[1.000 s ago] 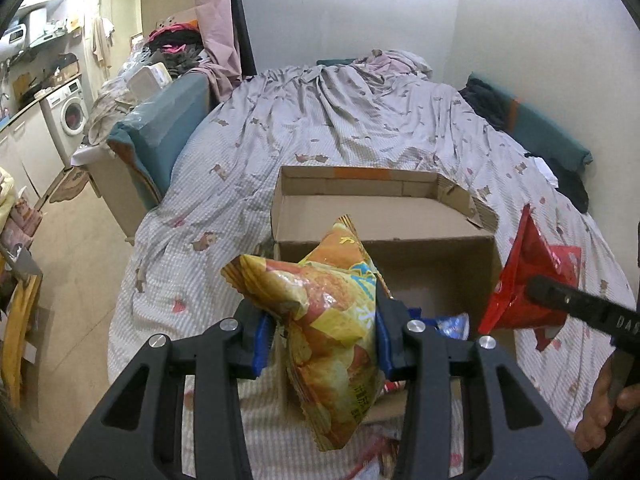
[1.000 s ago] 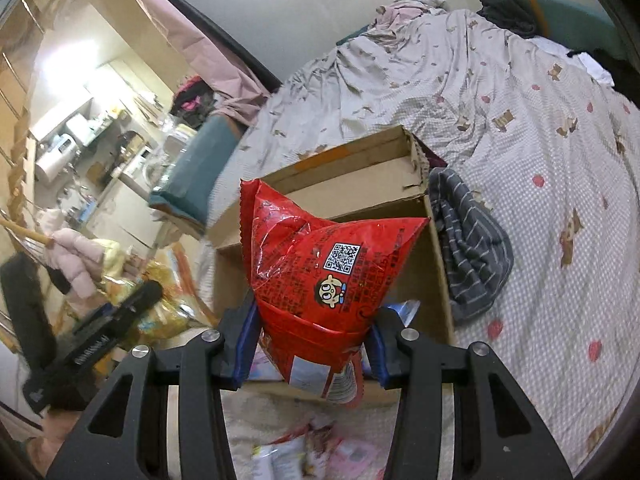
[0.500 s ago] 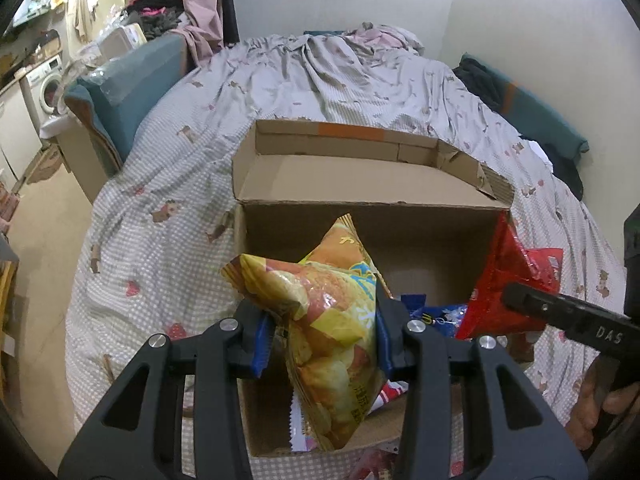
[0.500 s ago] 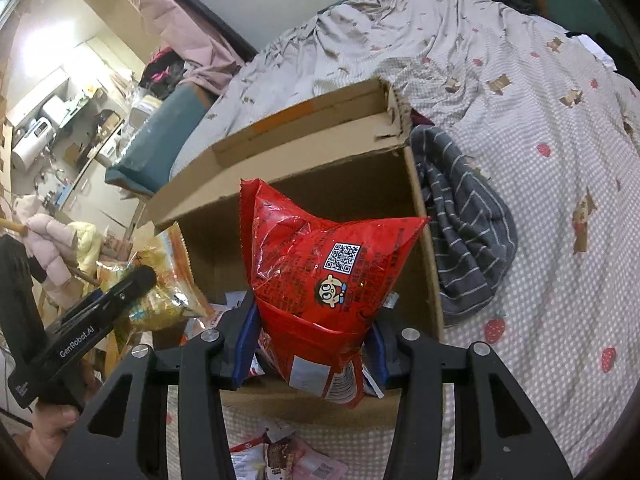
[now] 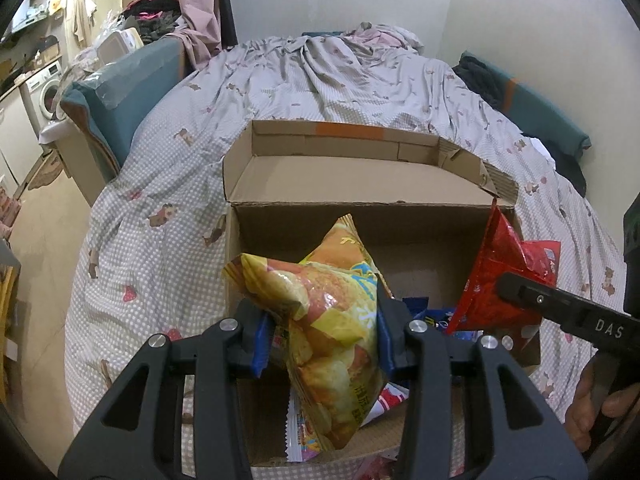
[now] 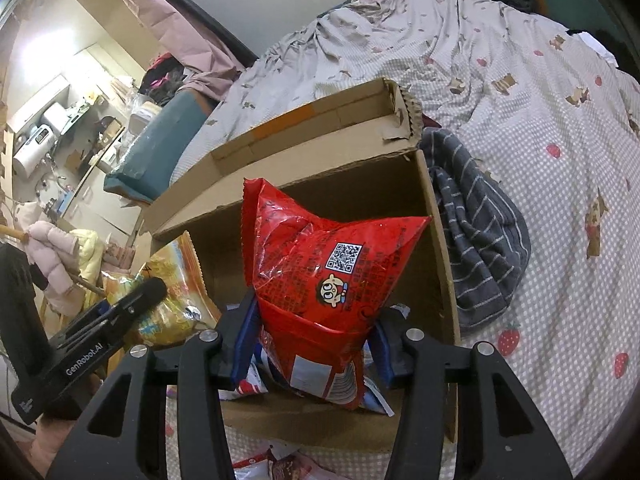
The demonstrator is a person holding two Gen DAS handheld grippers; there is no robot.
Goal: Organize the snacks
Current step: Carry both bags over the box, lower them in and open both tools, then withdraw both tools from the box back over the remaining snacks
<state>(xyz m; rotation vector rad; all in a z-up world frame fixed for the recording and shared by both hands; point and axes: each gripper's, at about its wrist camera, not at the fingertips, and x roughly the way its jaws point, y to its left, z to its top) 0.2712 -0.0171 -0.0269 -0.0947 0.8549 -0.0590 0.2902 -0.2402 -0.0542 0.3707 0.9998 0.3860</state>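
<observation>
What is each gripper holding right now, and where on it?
Left gripper: yellow chip bag, pinched across its middle. Right gripper: red snack bag, between the pads at its lower part, jaws opening over the cardboard box.

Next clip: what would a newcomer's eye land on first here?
Two bright snack bags over an open cardboard box on the bed: a yellow chip bag clamped in the left gripper, and a red bag between the fingers of the right gripper, which are opening. Beside the box lies a grey striped cloth.
</observation>
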